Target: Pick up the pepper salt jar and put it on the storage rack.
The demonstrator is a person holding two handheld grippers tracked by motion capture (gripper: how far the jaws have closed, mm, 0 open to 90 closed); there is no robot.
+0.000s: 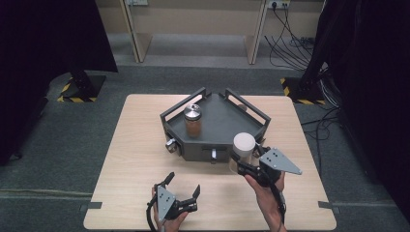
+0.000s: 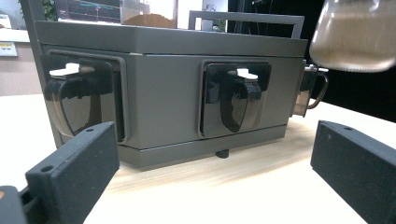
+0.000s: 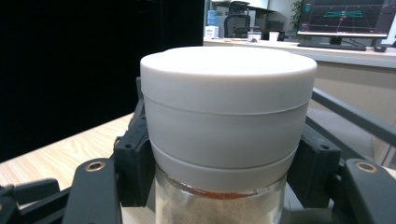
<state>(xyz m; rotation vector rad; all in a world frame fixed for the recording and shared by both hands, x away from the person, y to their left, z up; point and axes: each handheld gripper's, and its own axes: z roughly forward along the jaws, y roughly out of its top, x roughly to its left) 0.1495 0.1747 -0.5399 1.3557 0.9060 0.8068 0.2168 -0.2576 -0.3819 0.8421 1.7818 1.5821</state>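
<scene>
White-lidded jar (image 1: 243,147) is being held clamped by the right gripper (image 1: 247,167) beside the grey rack (image 1: 212,121); upright carriage is being advised.

We see the jar (image 1: 243,150) right of centre in the high view: clear glass with a wide white lid, holding pale brown powder, upright, lifted off the bench at the grey rack's (image 1: 212,126) front right corner.
</scene>
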